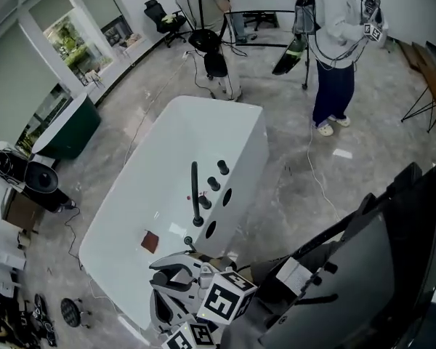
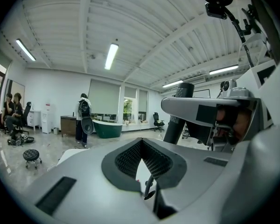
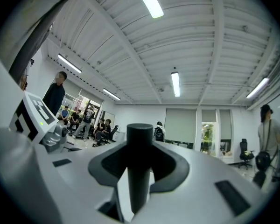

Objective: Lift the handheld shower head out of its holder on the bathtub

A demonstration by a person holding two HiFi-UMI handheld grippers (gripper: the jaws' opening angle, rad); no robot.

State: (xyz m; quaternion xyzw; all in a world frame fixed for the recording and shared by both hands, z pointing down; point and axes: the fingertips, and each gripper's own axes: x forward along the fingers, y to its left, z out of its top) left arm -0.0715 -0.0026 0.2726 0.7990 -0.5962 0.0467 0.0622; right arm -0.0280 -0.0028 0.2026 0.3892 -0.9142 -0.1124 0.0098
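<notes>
A white bathtub carries black fittings on its right rim: a thin curved spout and several knobs. Both grippers hover over its near end. In the right gripper view a thick black upright cylinder, apparently the handheld shower head, stands in line with the gap of my right gripper. The jaws are open and the pads do not press on it. The left gripper view shows the same cylinder beside the right gripper's finger. My left gripper is open and empty, with the tub and thin spout seen through its gap.
Two people stand on the floor beyond the tub's far end. A dark green tub and black gear sit at the left. A red-brown square lies inside the white tub. Dark equipment fills the lower right.
</notes>
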